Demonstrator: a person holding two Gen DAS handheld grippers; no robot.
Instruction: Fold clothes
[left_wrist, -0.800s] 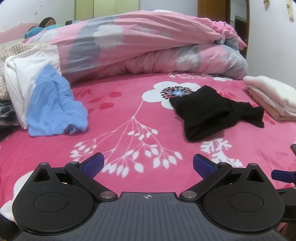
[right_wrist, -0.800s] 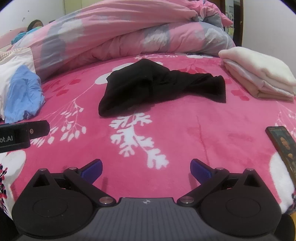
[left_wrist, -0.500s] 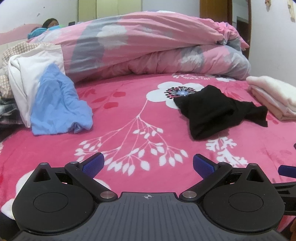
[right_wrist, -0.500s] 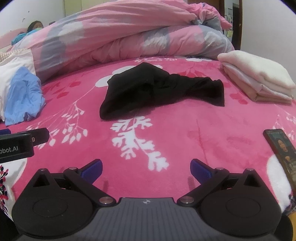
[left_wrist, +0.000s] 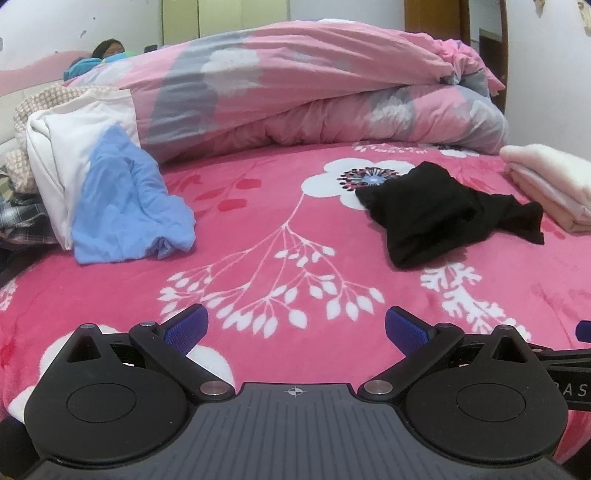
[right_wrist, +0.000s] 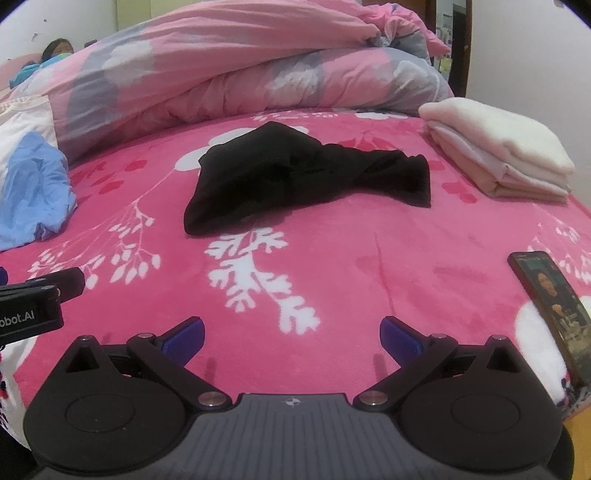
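Two grippers hover low over the near edge of the bed, the left gripper (left_wrist: 295, 326) and the right gripper (right_wrist: 291, 334), each with its jaws spread wide and holding nothing. Just past the right one, at about 3 o'clock, one phone (right_wrist: 550, 299) lies on the pink blanket (right_wrist: 369, 266). Farther in sits the one crumpled black garment (right_wrist: 295, 177), apart from everything else; from the right gripper it is almost dead ahead at 12 o'clock, while from the left gripper it (left_wrist: 439, 218) lies off toward 1 o'clock. Its long axis runs crosswise, roughly 9 to 3 o'clock, with the bulky end to the left and a thinner tail trailing right. I judge the right gripper the nearer and better lined up for a first pinch, and the left would need to swing right to take the bulky end. At 10 o'clock one blue garment (left_wrist: 125, 206) droops from a pile of clothes (left_wrist: 66, 147) not yet folded. At 2 o'clock one stack of folded clothes (right_wrist: 498, 155) rests. Behind all, one rolled quilt (left_wrist: 314, 92) spans the bed.
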